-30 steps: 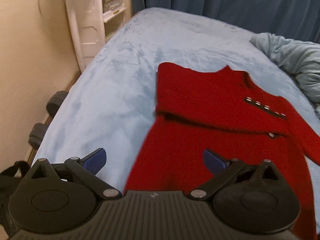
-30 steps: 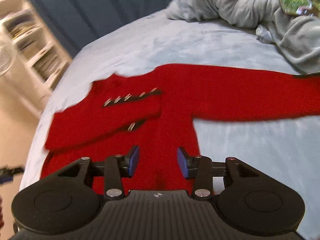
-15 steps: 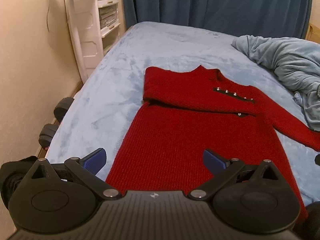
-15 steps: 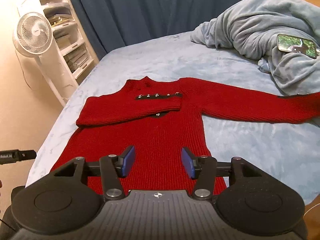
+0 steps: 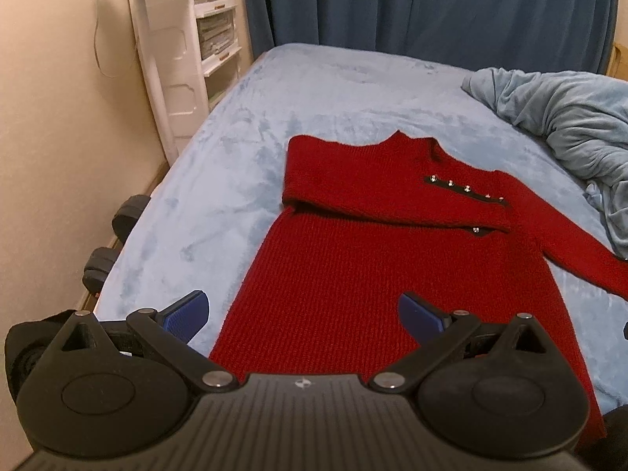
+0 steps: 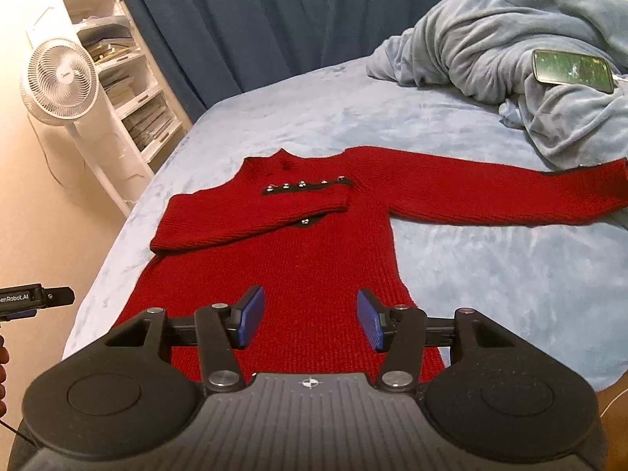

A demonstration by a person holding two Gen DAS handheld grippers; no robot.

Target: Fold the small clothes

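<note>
While both claws hang above the near hem, a red knit sweater [image 6: 310, 251] lies flat on the light blue bed [image 6: 490, 274], neck toward the far end. Its left sleeve [image 6: 251, 218] is folded across the chest, cuff with black trim and small silver buttons [image 6: 302, 184] lying near the middle. Its right sleeve [image 6: 490, 196] is stretched straight out to the right, cuff end touching a crumpled blue-grey blanket [image 6: 530, 59] heaped at the far right of the bed. A phone [image 6: 573, 70] sits on top of that blanket.

Left claw [image 5: 304, 314]: jaws spread wide, blue pads apart, nothing between them, over the sweater's near left edge, not touching fabric. Right claw [image 6: 310, 320]: jaws spread about halfway, having just been opening; nothing pinched, only the sweater's lower body seen through the gap, pads clear of it. In the right wrist view the tip of the left tool shows at the far left edge.

Off the bed's left side: a white standing fan [image 6: 61, 80], white drawers/shelf unit [image 6: 129, 90] behind it, beige wall [image 5: 59, 157]. Dark blue curtain [image 5: 431, 8] across the far end. Two dark round things [image 5: 114, 243] beside the bed's left edge, can't tell what they are.
</note>
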